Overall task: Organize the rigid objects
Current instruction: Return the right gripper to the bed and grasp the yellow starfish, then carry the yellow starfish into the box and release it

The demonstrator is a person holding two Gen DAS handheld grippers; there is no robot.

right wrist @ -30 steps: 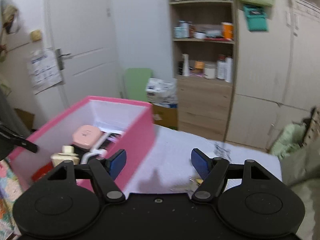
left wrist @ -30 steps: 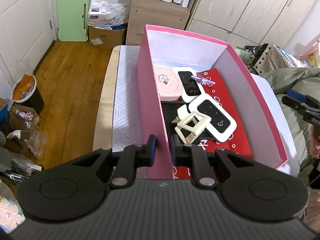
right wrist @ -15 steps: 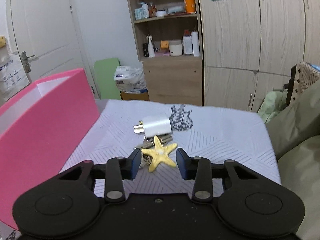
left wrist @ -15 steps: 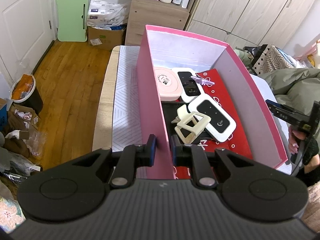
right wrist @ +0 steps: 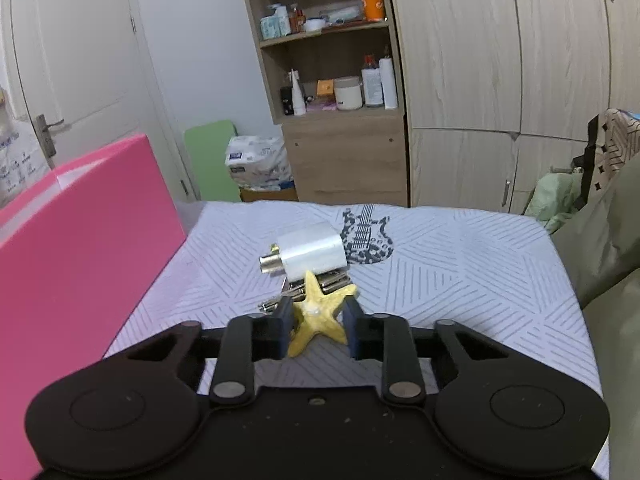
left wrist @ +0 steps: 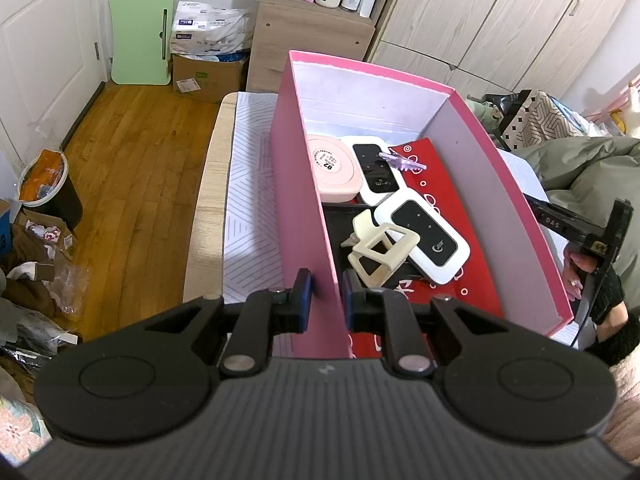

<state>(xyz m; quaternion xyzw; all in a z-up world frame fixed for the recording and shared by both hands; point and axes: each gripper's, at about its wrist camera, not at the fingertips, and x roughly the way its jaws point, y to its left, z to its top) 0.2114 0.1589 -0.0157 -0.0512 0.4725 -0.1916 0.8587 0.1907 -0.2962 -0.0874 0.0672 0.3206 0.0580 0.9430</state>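
Two right fingers [right wrist: 316, 322] pinching yellow starfish [right wrist: 320, 312], left fingers [left wrist: 325, 300] clamping pink box [left wrist: 304, 216] wall

Wooden plank floor [left wrist: 132, 184], white panelled door [right wrist: 76, 76], pale wood wardrobe doors [right wrist: 500, 60], open shelf unit [right wrist: 332, 40] crowded with bottles, green folded table [left wrist: 140, 32] against white wall.

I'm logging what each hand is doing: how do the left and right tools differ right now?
The left tool grips the pink box's near wall, one finger inside and one outside; the right tool closes around the yellow starfish. The left holds the container, while the right holds a loose item outside it on the patterned cloth. Both are black two-finger tools with blue pads.
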